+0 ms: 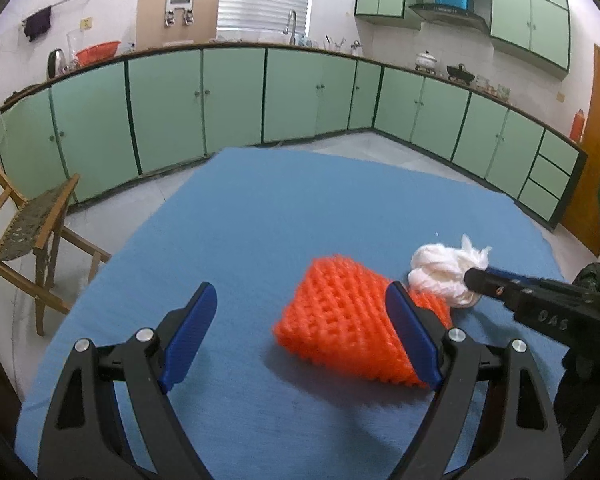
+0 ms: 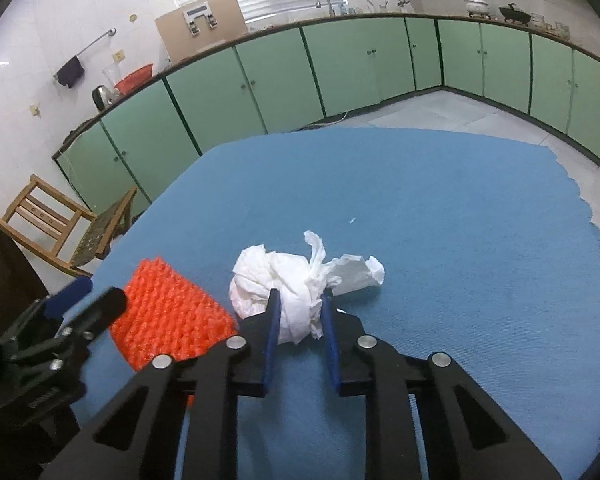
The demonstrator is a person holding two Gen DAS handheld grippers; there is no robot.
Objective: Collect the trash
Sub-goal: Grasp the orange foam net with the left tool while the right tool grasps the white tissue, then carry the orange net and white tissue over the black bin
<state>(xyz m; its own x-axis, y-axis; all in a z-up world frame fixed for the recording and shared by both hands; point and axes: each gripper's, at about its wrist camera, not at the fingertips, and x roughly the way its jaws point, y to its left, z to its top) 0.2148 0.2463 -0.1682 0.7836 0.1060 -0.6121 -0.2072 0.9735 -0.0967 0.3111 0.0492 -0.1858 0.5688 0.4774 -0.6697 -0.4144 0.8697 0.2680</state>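
The right hand-held gripper (image 2: pixel 299 308) is pinching the crumpled white tissue (image 2: pixel 296 280) between its blue pads, the jaws drawn close together on the wad, which is sitting on the blue cloth (image 2: pixel 460 220) covering the tabletop, near its front edge and about midway along it. A loose flap of the tissue is trailing off to the right of the pads.

Just left of the tissue, the orange foam fruit net (image 1: pixel 340 320) is lying flat on the cloth, touching or nearly touching the wad at its right corner. The left hand-held gripper (image 1: pixel 300 324) is hovering over the net with its jaws standing wide apart; the right pad (image 1: pixel 412 340) is overlapping the net's right end in the left wrist view, the left pad is well clear of it, and whether either is touching the net cannot be told.

Farther back, the cloth is lying bare to its far edge. A wooden chair (image 1: pixel 32 224) is standing off the tabletop's left side, and green cabinets (image 1: pixel 236 96) are lining the far walls.
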